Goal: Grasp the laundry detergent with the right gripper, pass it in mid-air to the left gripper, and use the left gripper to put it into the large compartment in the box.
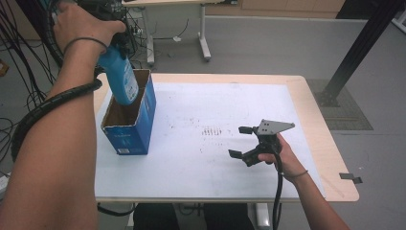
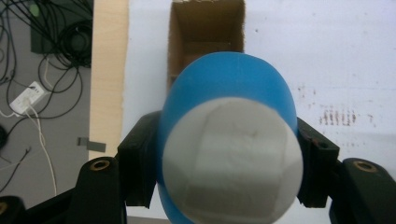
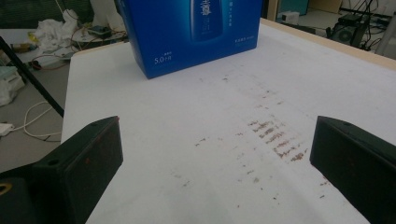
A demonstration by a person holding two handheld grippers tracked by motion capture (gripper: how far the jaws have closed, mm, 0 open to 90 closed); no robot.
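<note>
1. You are holding the left gripper (image 1: 111,34) above the far left corner of the desk (image 1: 215,182), its fingers (image 2: 140,158) clamped on the sides of the blue bottle (image 1: 119,76).
2. The bottle is hanging tilted, its lower end dipping into the open top of the blue box (image 1: 130,129), which is standing near the desk's left edge. In the left gripper view the bottle's pale cap end (image 2: 231,161) is facing the camera, with the box opening (image 2: 205,32) beyond it.
3. You are resting the right gripper (image 1: 246,141) low over the right half of the desk, fingers (image 3: 84,158) spread wide apart with nothing between them, well apart from the box.
4. The tilt is the risk: the bottle's base is likely catching on the box's rim or inner wall, and a push could tip or slide the unsupported box toward the desk's left edge.
5. Letting go before the bottle is straight could leave it jammed crookedly in the opening.
</note>
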